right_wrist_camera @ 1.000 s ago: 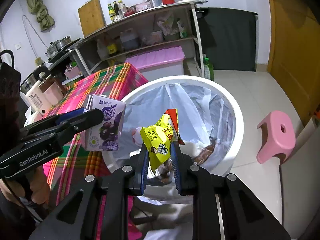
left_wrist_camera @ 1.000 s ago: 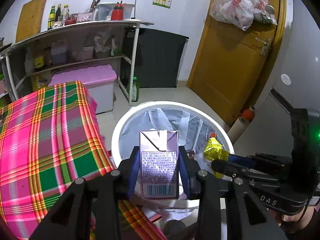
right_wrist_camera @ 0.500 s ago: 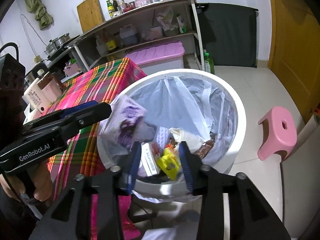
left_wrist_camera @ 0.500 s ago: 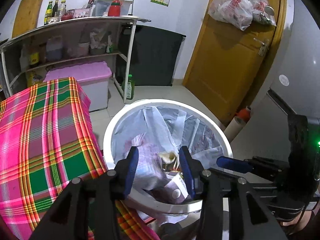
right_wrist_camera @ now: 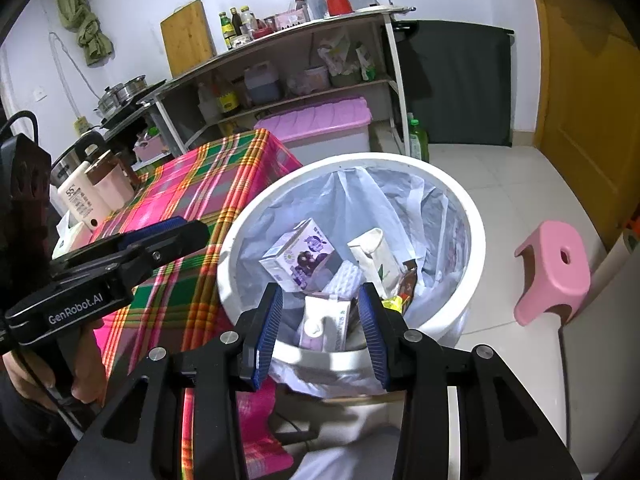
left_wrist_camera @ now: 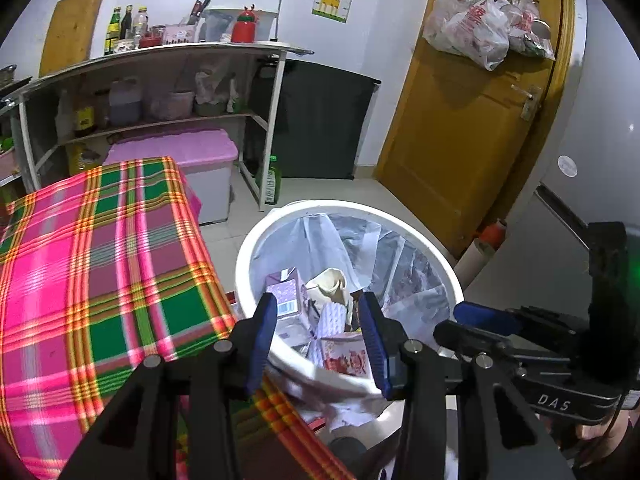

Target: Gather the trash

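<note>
**Both pieces of trash dropped into the bin**

A second ago a purple juice carton was clamped in the left gripper (left_wrist_camera: 318, 334) and a yellow snack wrapper in the right gripper (right_wrist_camera: 320, 330), both held over the white bin (right_wrist_camera: 476, 240). Both pairs of jaws have since been opened; they now stand about half apart, with nothing between the blue pads. The carton (right_wrist_camera: 302, 258) is seen lying tilted on the heap inside the bin, towards the side nearest the table. Only a corner of the yellow wrapper (right_wrist_camera: 392, 303) shows, low in the heap beside the right pad. The two releases are therefore judged complete, and both grippers are free for whatever trash remains; none is seen waiting on the checked tablecloth (left_wrist_camera: 100, 260) in these views, though much of the table lies outside them.

Counted in the right wrist view:
- one bin, lined with one pale plastic bag (right_wrist_camera: 360, 200);
- one purple carton;
- one cream-coloured carton or packet (right_wrist_camera: 376, 256) leaning beside it;
- one white tissue pack (right_wrist_camera: 326, 326) at the near edge;
- one yellow wrapper, mostly hidden;
- one brown wrapper (right_wrist_camera: 408, 280), partly covered.

Further scraps below may not be countable. Outside the bin, one pink stool (right_wrist_camera: 556, 272) stands on the floor, apart from it.
</note>
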`<state>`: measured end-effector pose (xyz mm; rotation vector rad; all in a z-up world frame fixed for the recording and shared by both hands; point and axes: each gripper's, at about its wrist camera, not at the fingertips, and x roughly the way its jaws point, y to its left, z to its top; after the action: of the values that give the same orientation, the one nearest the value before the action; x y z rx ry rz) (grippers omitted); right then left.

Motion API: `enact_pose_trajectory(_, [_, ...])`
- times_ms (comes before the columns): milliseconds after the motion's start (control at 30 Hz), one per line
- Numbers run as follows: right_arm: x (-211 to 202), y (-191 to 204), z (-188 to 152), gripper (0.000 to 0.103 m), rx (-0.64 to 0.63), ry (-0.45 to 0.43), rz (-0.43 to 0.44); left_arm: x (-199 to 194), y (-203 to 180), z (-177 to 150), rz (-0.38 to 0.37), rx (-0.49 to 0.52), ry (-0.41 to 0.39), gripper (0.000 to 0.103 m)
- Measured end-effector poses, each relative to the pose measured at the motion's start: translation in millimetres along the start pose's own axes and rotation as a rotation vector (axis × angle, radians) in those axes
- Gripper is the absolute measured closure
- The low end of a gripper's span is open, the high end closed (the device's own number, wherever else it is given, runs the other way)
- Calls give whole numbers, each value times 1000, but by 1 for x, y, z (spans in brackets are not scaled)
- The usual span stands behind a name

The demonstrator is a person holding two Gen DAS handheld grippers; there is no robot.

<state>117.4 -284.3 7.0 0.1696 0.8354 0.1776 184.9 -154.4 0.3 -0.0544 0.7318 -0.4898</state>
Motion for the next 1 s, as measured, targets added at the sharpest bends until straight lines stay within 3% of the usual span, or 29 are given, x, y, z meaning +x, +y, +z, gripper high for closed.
enact_pose_trajectory(1000, [-52,53,-44,62,-97,-83,23,-79,10,-59,172,-65,-86,56])
